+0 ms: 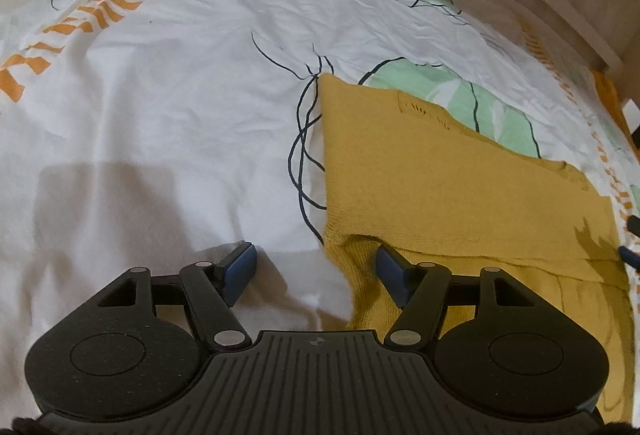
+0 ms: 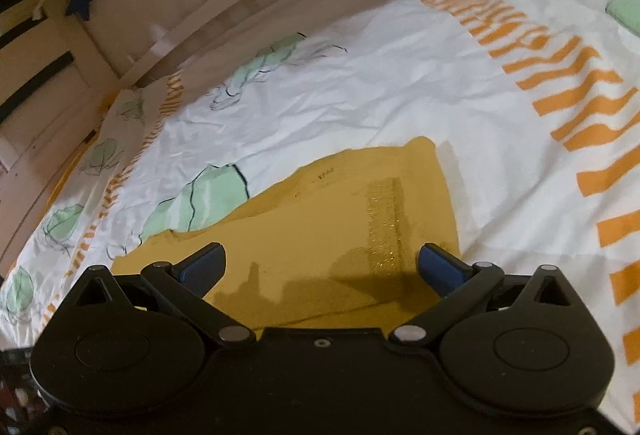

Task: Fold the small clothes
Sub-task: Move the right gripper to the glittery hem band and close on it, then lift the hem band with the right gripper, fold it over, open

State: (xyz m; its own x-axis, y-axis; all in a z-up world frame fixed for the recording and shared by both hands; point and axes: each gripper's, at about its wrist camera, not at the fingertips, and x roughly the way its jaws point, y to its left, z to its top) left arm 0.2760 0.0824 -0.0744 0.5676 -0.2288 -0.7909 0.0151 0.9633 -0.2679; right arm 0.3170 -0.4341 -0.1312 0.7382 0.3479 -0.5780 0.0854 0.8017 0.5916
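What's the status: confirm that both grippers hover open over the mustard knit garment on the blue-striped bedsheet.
One detail is off: the bedsheet's stripes are orange, not blue, as the right wrist view shows. The rest stands: the left gripper and right gripper are both open over the mustard knit garment.

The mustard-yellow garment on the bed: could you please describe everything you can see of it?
The mustard-yellow garment is a small knitted piece, seemingly soft wool or cotton, lying flat on the white patterned bedsheet. It already looks partly folded: one layer lies over another along its near edge. A short openwork row shows near its far edge. The right wrist view shows a glittery strip. Both the left gripper and the right gripper are open above it, gripping nothing.
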